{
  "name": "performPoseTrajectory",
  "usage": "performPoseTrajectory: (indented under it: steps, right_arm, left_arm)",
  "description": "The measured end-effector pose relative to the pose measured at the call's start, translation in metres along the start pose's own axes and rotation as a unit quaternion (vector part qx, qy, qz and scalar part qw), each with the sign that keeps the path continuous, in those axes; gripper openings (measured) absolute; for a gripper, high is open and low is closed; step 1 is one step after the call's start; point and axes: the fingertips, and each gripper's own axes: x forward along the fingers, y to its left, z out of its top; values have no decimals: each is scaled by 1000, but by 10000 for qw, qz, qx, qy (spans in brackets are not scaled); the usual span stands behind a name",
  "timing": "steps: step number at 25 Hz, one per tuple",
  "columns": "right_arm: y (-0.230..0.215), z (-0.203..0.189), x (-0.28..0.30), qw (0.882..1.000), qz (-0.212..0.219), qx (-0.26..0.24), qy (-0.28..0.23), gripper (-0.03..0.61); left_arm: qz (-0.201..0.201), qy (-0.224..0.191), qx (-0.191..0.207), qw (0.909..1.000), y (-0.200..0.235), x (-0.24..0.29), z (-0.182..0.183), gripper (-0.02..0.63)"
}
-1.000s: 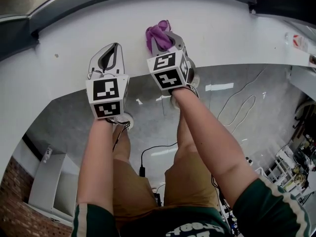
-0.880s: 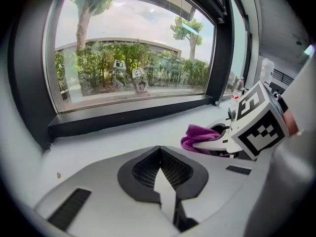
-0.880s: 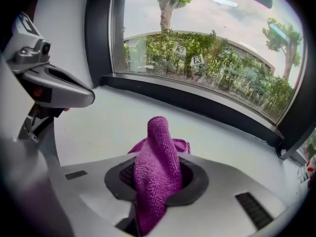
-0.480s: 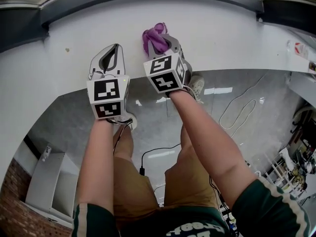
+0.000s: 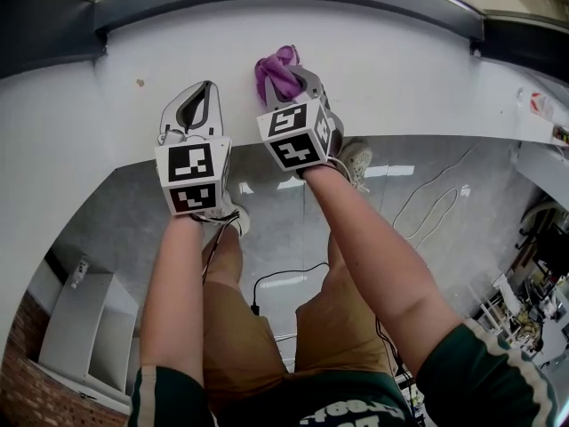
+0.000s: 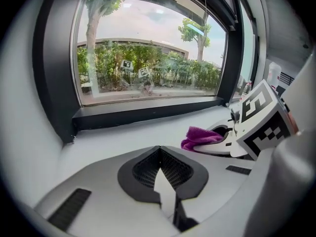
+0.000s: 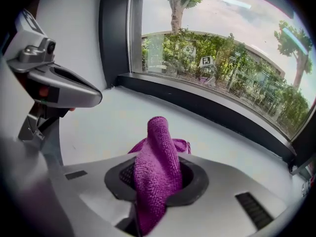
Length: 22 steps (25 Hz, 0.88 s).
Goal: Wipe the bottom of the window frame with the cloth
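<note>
The purple looped-pile cloth (image 7: 157,147) at the lower centre of the right gripper view is soft, nubbly and matt, and lies against the smooth matt grey plastic of the right gripper (image 7: 158,164) and its black ribbed pads (image 7: 126,174). The left gripper (image 6: 159,154) shows the same matt grey plastic and finely ridged black lining (image 6: 175,170). Across the middle of the left gripper view, the white window sill (image 6: 123,139) is smooth with a faint sheen, the dark window frame (image 6: 148,113) is matt, and the glass pane (image 6: 148,48) is glossy.
</note>
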Motion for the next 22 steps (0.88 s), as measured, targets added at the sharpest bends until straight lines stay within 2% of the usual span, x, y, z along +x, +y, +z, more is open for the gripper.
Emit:
performPoseTrajectory:
  steps: [22]
  right_arm:
    - [79, 49, 27, 9982, 329, -482, -102, 81]
  left_arm:
    - [352, -54, -463, 9983, 77, -31, -34, 8]
